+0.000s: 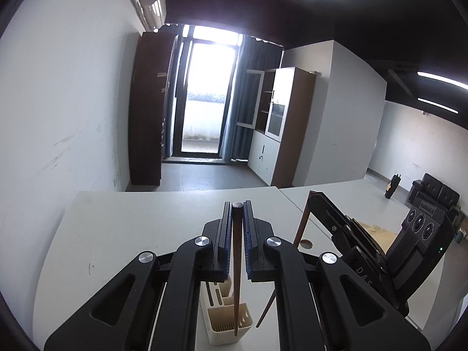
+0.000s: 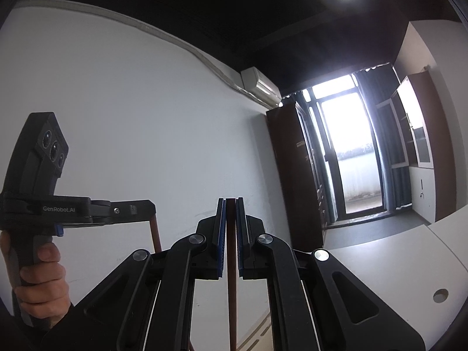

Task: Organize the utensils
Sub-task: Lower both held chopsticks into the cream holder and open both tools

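Observation:
In the left wrist view my left gripper (image 1: 237, 204) is shut on a brown chopstick (image 1: 237, 278). The stick hangs down, and its thin end shows in front of a cream slotted utensil holder (image 1: 218, 326) on the white table (image 1: 122, 234). To the right, my right gripper (image 1: 314, 195) is shut on a second brown chopstick (image 1: 302, 223), whose lower tip (image 1: 264, 311) shows beside the holder. In the right wrist view the right gripper (image 2: 231, 200) clamps its chopstick (image 2: 232, 298) upright. The left gripper (image 2: 150, 204), held by a hand (image 2: 38, 278), carries its chopstick (image 2: 155, 232).
A cable hole (image 1: 306, 243) sits in the tabletop near the seam between two desks. Behind the table are a white wall, a dark wardrobe (image 1: 146, 111), a bright balcony door (image 1: 204, 96) and a bookcase (image 1: 280, 122). A black sofa (image 1: 435, 190) stands at the far right.

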